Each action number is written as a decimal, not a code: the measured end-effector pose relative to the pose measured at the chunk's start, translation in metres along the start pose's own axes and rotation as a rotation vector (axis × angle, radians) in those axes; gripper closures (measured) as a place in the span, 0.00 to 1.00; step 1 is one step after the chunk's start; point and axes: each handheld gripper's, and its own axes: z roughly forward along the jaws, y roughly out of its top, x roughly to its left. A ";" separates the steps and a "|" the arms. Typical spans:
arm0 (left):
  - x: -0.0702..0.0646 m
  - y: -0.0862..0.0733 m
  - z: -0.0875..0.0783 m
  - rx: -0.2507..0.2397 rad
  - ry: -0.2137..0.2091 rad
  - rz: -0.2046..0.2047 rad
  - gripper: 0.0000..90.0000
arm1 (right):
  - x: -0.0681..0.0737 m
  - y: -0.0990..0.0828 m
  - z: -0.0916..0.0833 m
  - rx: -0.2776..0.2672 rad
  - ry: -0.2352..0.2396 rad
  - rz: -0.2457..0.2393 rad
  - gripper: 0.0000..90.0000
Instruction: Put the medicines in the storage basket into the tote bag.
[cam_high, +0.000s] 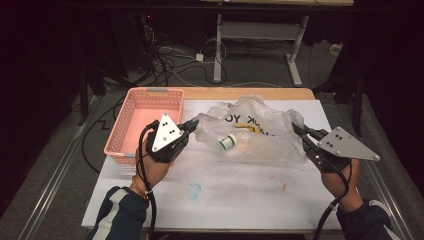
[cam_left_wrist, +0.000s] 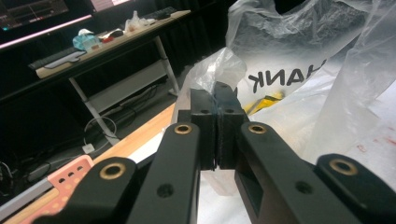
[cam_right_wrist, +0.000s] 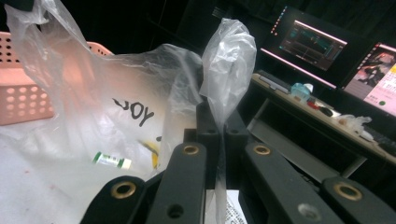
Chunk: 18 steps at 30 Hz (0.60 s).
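The crinkly clear plastic bag (cam_high: 260, 131) hangs stretched between both grippers. The left gripper (cam_high: 193, 123) pinches its edge at nine o'clock; the right gripper (cam_high: 298, 131) pinches it at three o'clock. A small white bottle with a green cap (cam_high: 227, 142) lies inside. At ten o'clock sits a pink plastic basket (cam_high: 131, 131). The white table (cam_high: 225, 192) has bare room at six o'clock.

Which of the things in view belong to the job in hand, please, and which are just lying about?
In the job:
- plastic bag, pinched at each end
- left hand-held gripper, shut on it
- right hand-held gripper, shut on it
- small bottle inside the bag

Lying about:
- pink basket
- blue mark on the table
- desk behind
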 end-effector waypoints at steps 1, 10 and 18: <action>0.000 0.001 0.001 -0.003 0.000 0.001 0.96 | 0.000 0.000 0.002 -0.002 -0.003 0.005 1.00; -0.003 0.012 0.014 -0.048 -0.009 -0.007 0.96 | -0.003 0.001 0.021 -0.007 -0.008 0.037 1.00; -0.010 0.014 0.016 -0.063 -0.002 0.009 0.96 | -0.008 -0.002 0.024 0.002 -0.016 0.053 1.00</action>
